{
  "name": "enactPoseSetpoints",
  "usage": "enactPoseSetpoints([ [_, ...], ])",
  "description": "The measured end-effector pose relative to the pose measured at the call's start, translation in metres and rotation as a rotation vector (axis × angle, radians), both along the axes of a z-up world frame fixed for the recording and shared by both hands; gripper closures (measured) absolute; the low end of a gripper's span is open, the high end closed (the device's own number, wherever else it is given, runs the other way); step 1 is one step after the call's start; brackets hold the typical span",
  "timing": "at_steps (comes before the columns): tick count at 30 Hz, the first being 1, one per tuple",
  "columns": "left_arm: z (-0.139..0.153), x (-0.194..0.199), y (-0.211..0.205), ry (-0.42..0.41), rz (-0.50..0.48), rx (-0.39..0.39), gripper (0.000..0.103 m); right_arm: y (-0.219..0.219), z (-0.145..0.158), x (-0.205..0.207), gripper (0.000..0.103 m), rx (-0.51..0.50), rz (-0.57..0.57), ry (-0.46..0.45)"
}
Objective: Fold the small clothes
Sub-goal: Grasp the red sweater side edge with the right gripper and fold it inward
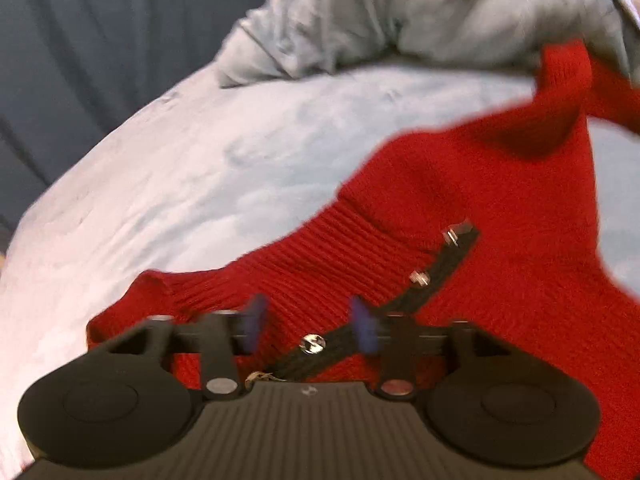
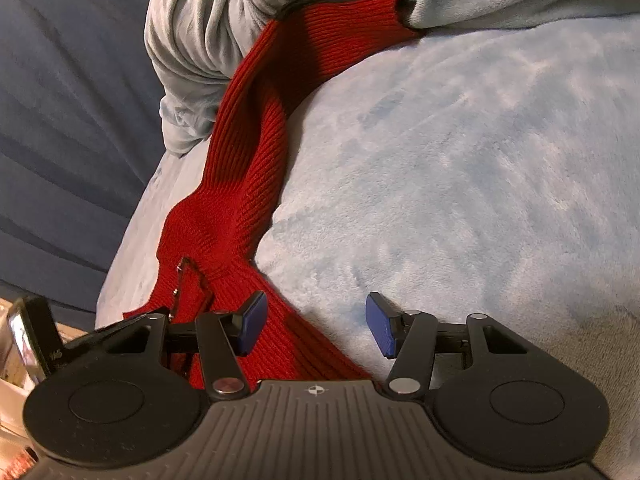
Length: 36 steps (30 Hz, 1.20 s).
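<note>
A small red ribbed-knit garment [image 1: 460,200] lies rumpled on a pale blue fleece blanket [image 1: 200,168]. It has a black placket with silver snaps [image 1: 440,272]. My left gripper [image 1: 310,322] hovers low over the garment's ribbed edge. Its blurred blue pads [image 1: 256,320] stand apart, with knit and placket showing in the gap, and nothing is pinched. In the right wrist view the garment [image 2: 240,184] stretches away in a twisted strip towards the bunched blanket. My right gripper [image 2: 316,326] is open over the blanket, and its left pad [image 2: 252,326] sits over the garment's near edge.
A bunched grey-blue fold of blanket [image 2: 200,40] rises at the back and covers the garment's far end. Dark blue ridged upholstery [image 2: 60,120] lies to the left. A shiny dark object [image 2: 28,340] and clutter sit at the lower left edge of the right wrist view.
</note>
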<state>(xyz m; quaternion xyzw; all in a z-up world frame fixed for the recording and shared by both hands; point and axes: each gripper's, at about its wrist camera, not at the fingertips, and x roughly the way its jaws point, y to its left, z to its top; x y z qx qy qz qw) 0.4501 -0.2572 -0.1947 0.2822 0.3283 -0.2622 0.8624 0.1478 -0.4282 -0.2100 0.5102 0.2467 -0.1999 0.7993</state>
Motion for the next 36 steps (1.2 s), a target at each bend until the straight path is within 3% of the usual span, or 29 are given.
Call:
enactPoseSetpoints([
  [2, 0.019, 0.000, 0.022, 0.034, 0.073, -0.135, 0.000, -0.002, 0.000, -0.002, 0.044, 0.021, -0.007, -0.016],
  [5, 0.045, -0.014, 0.056, 0.058, 0.169, -0.267, 0.000, -0.005, 0.001, -0.004, 0.044, 0.033, -0.017, -0.046],
  [7, 0.060, -0.034, 0.086, 0.062, 0.238, -0.306, 0.000, -0.007, 0.007, -0.005, 0.044, 0.000, -0.022, -0.063],
  [10, 0.075, -0.068, 0.134, 0.087, 0.352, -0.312, 0.000, -0.012, 0.021, -0.009, 0.044, -0.120, -0.040, -0.081],
  [13, 0.090, -0.105, 0.187, 0.109, 0.462, -0.300, 0.000, -0.027, 0.032, -0.009, 0.038, -0.263, -0.100, -0.075],
  [15, 0.098, -0.126, 0.220, 0.129, 0.523, -0.307, 0.000, -0.051, 0.030, 0.004, 0.036, -0.278, -0.124, -0.047],
  [17, 0.103, -0.147, 0.248, 0.154, 0.573, -0.313, 0.000, -0.080, 0.025, 0.027, 0.036, -0.305, -0.126, 0.032],
  [22, 0.109, -0.188, 0.283, 0.188, 0.642, -0.312, 0.000, -0.127, 0.030, 0.076, 0.036, -0.615, -0.100, 0.233],
  [23, 0.110, -0.194, 0.288, 0.202, 0.647, -0.315, 0.000, -0.133, 0.032, 0.082, 0.041, -0.647, -0.097, 0.245],
  [24, 0.108, -0.197, 0.289, 0.215, 0.652, -0.321, 0.000, -0.140, 0.031, 0.086, 0.070, -0.641, -0.076, 0.246],
  [25, 0.107, -0.199, 0.290, 0.226, 0.655, -0.330, 0.000, -0.145, 0.031, 0.090, 0.090, -0.616, -0.057, 0.252],
  [27, 0.108, -0.201, 0.288, 0.240, 0.659, -0.354, 0.000, -0.143, 0.035, 0.087, 0.090, -0.571, -0.003, 0.241],
  [32, 0.115, -0.203, 0.275, 0.241, 0.619, -0.384, 0.000, -0.100, 0.076, 0.039, 0.091, -0.496, 0.116, 0.061],
  [36, 0.133, -0.213, 0.275, 0.229, 0.579, -0.405, 0.000, -0.112, 0.141, 0.008, 0.091, -0.485, 0.068, -0.089],
])
